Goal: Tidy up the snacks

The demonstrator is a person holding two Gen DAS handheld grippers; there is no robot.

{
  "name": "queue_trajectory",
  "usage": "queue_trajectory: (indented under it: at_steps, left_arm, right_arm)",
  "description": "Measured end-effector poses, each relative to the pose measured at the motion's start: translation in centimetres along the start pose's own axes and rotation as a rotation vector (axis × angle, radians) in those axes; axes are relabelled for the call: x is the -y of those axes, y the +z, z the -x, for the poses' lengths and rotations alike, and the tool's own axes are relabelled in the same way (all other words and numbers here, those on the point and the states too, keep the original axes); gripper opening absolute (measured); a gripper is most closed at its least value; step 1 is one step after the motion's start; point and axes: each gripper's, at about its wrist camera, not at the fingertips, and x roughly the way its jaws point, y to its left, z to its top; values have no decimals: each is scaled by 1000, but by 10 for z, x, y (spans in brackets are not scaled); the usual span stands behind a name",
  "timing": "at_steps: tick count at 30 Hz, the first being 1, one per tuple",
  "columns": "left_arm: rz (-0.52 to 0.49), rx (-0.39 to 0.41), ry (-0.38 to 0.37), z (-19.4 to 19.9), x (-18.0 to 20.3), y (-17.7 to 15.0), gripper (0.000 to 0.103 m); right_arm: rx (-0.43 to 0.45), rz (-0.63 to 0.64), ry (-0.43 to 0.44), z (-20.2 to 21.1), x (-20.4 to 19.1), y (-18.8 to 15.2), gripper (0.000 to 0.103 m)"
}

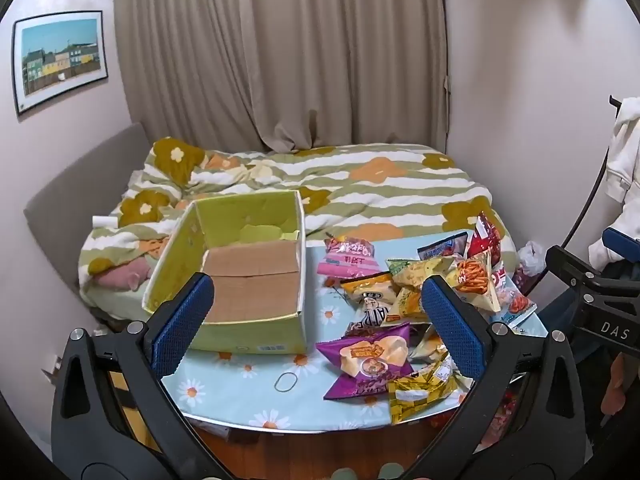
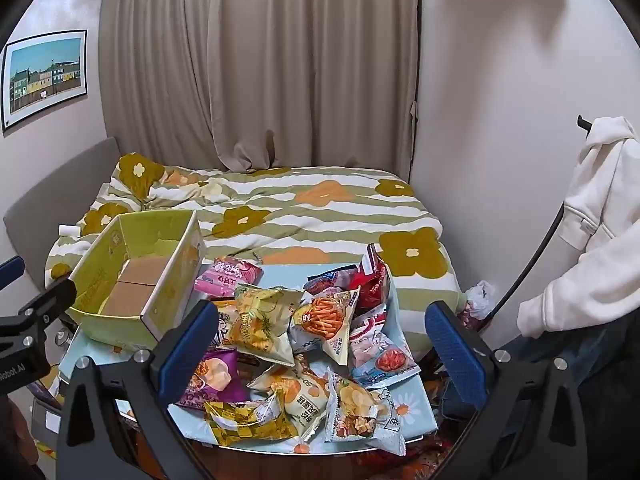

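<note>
A green cardboard box (image 1: 256, 332) with a bare brown floor stands open on the left of the table; it also shows in the right wrist view (image 2: 120, 320). A heap of snack bags lies to its right: a purple bag (image 1: 366, 360), a pink bag (image 1: 348, 260), a yellow-gold bag (image 1: 420, 394), an orange-sticks bag (image 2: 324, 320) and several more. My left gripper (image 1: 316, 324) is open and empty, above the table's near edge between box and heap. My right gripper (image 2: 320, 344) is open and empty, over the heap.
The table wears a light blue daisy cloth (image 1: 240, 392); a rubber band (image 1: 285, 381) lies on it. Behind is a bed with a green striped flowered quilt (image 1: 360, 184), curtains and a framed picture (image 1: 60, 60). A white hoodie (image 2: 592, 232) hangs at the right.
</note>
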Motion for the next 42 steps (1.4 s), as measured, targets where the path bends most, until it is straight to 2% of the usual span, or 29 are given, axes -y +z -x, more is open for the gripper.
queue_trajectory:
  at_steps: [6,42]
  left_arm:
    - [11,-22,-12,2,1,2,103]
    - [16,-10,4,0,-1,3,103]
  right_arm:
    - [2,-2,6,2,1,1,103]
    - [0,7,4,-2,-5,4,103]
